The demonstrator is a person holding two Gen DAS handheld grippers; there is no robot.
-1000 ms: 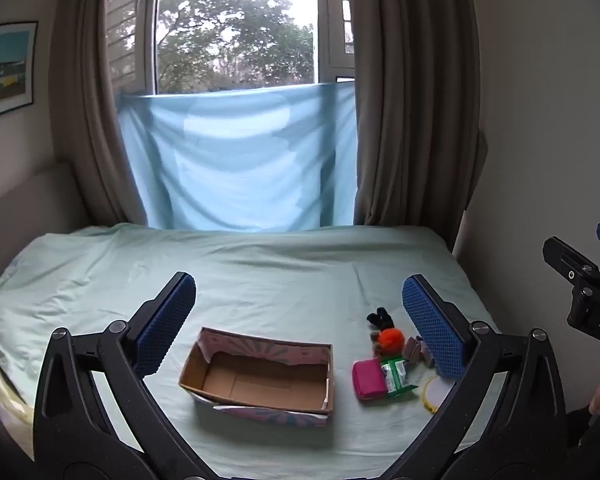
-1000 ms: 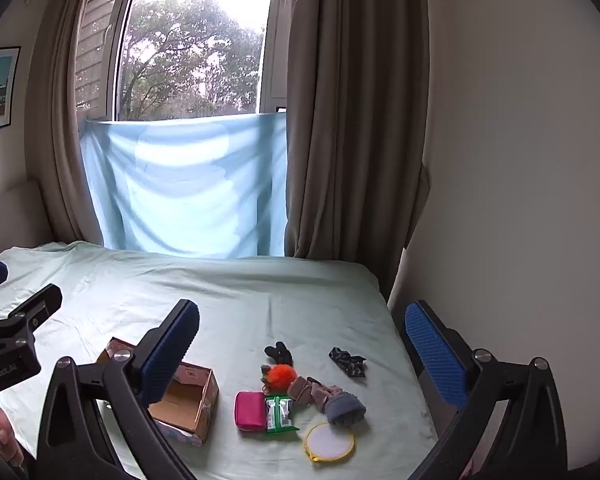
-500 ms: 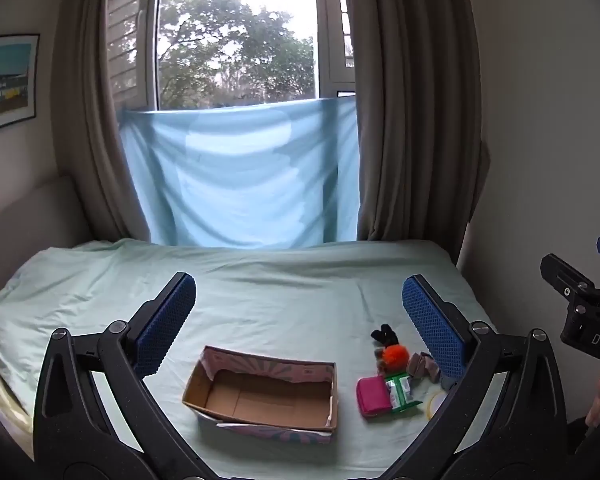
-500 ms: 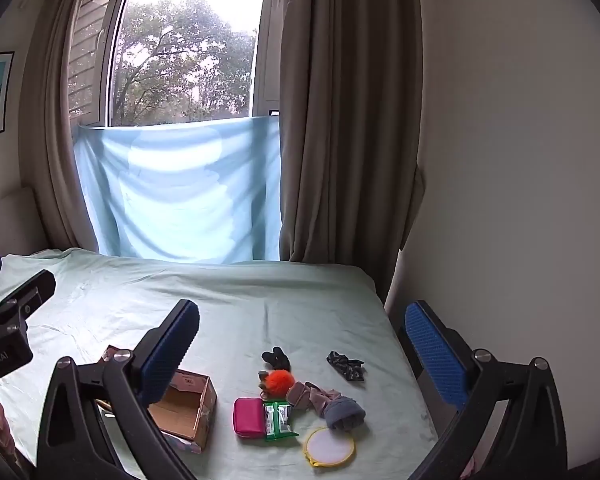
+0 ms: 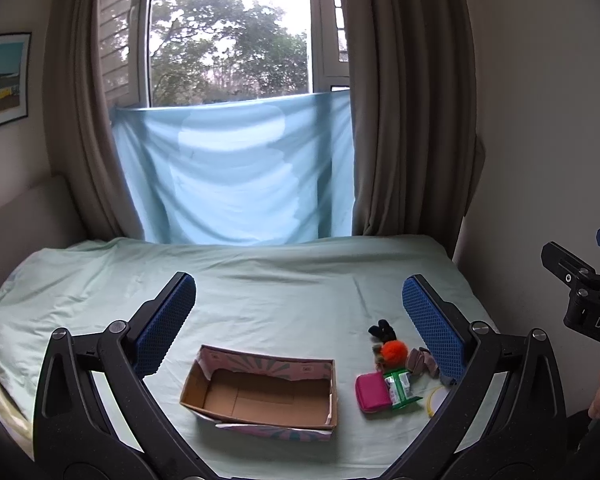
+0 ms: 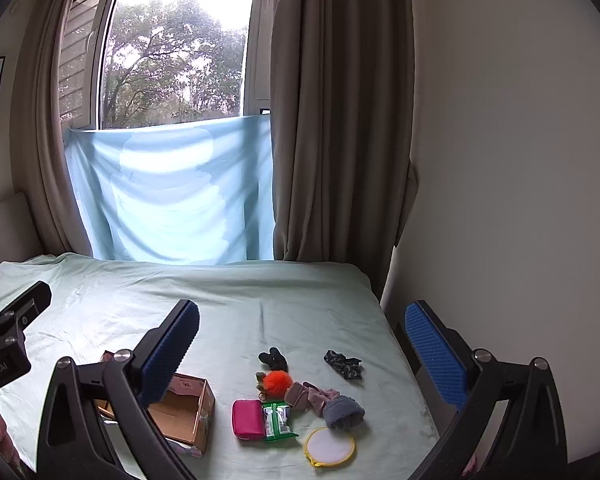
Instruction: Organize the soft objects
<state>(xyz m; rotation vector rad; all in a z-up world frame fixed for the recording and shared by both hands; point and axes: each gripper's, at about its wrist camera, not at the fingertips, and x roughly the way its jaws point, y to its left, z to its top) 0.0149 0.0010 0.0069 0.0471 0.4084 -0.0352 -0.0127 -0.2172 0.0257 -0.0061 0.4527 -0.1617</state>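
box (image 5: 260, 394) on bed (image 5: 280, 280) | pouch (image 5: 373, 392) right of box | pompom (image 5: 393, 352) behind pouch

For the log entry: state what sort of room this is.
Most likely a bedroom in a home: a bed with a pale green sheet, brown curtains at a window, and a framed picture on the wall.

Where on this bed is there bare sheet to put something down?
Bare: the far half of the bed toward the blue cloth, and left of the cardboard box. Crowded: right of it, from pink pouch to yellow-rimmed disc.
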